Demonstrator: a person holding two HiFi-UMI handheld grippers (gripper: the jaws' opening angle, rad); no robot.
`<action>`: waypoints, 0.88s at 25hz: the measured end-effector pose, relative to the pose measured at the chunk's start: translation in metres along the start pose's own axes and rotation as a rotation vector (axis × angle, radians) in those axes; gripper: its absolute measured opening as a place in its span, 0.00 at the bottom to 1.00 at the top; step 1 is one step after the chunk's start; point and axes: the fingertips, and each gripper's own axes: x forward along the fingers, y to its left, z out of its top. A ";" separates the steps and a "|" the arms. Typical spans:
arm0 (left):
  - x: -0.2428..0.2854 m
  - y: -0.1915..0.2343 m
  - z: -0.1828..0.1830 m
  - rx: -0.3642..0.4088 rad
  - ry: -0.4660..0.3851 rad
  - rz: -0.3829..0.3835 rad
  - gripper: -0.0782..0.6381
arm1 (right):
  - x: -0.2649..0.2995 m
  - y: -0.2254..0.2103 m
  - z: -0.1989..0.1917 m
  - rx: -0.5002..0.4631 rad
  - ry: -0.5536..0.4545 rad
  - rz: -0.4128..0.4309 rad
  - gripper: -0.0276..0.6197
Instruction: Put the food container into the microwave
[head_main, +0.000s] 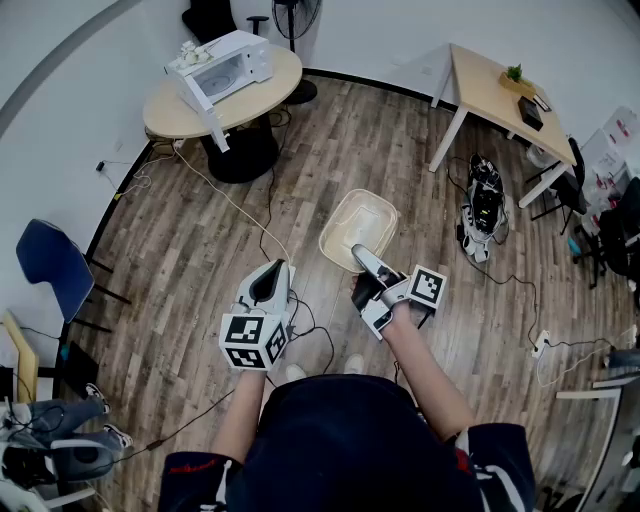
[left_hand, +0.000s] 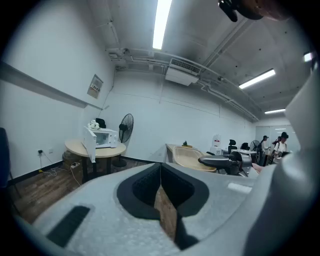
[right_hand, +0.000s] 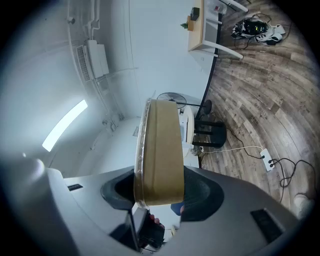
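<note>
Hold on the pale tan, thin-walled food container (head_main: 358, 228) belongs to your right gripper (head_main: 362, 255). Its jaws are closed on the near edge of the tub, one on each side of the wall, and the right gripper view shows the tub (right_hand: 159, 150) standing up on its side between them. The tub hangs in the air over the brown wooden floor (head_main: 200, 230), out in front of you.

Your left gripper (head_main: 270, 283) has nothing in it. Its jaws are pressed together at the tips, and only a thin bit of floor shows below them.

The small white microwave (head_main: 225, 68) sits on the round tan table (head_main: 165, 112), well apart from you, with its door (head_main: 200, 100) swung open.

The tub looks light and a bit bendy. It looks empty, but I cannot be sure whether a clear lid sits on top. You hold it by one edge only, so it may sag or swing as you walk. Do not squeeze harder, or the thin wall could buckle. The rim is the stiffest part, so that is the best place to hold. Turn it flat before you slide it in, and let your free gripper steady the far edge if it wobbles.
</note>
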 end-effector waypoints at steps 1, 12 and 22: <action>-0.001 0.000 -0.001 -0.001 0.001 0.001 0.13 | -0.002 -0.001 -0.001 0.001 0.000 -0.001 0.38; 0.000 -0.001 -0.009 -0.017 0.015 0.008 0.13 | -0.006 -0.007 0.001 0.017 -0.005 -0.001 0.38; 0.011 -0.017 -0.012 0.007 0.015 0.034 0.13 | -0.016 -0.016 0.018 0.072 0.001 0.015 0.38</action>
